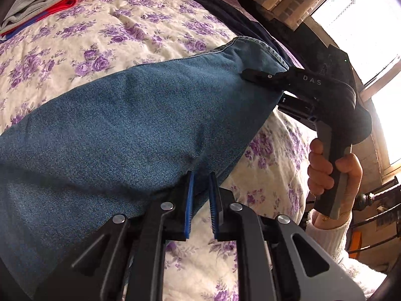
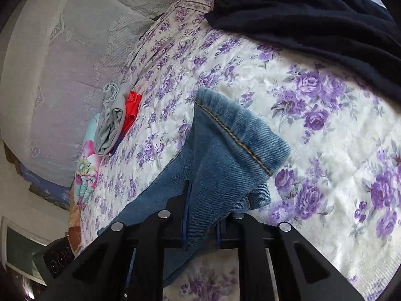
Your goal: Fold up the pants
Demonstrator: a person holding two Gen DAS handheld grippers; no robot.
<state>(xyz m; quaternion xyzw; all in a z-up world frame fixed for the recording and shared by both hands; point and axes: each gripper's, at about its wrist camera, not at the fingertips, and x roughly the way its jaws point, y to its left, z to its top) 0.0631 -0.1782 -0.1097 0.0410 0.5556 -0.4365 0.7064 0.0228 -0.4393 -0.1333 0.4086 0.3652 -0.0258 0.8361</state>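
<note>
Blue denim pants (image 1: 130, 115) lie stretched across the floral bedspread (image 1: 105, 25). In the left wrist view my left gripper (image 1: 200, 183) is shut on the pants' edge, with the denim pinched between its blue pads. My right gripper (image 1: 260, 77), held in a hand, clamps the hem corner of the leg at the far right. In the right wrist view the right gripper (image 2: 201, 195) is shut on the denim (image 2: 225, 155), and the stitched hem (image 2: 235, 138) folds over just ahead of the fingers.
A stack of folded grey and red clothes (image 2: 117, 118) sits at the far side of the bed, also showing in the left wrist view (image 1: 40, 2). A dark navy garment (image 2: 313, 25) lies at the bed's far corner. A window (image 1: 363, 25) and a metal rail (image 1: 376, 205) are on the right.
</note>
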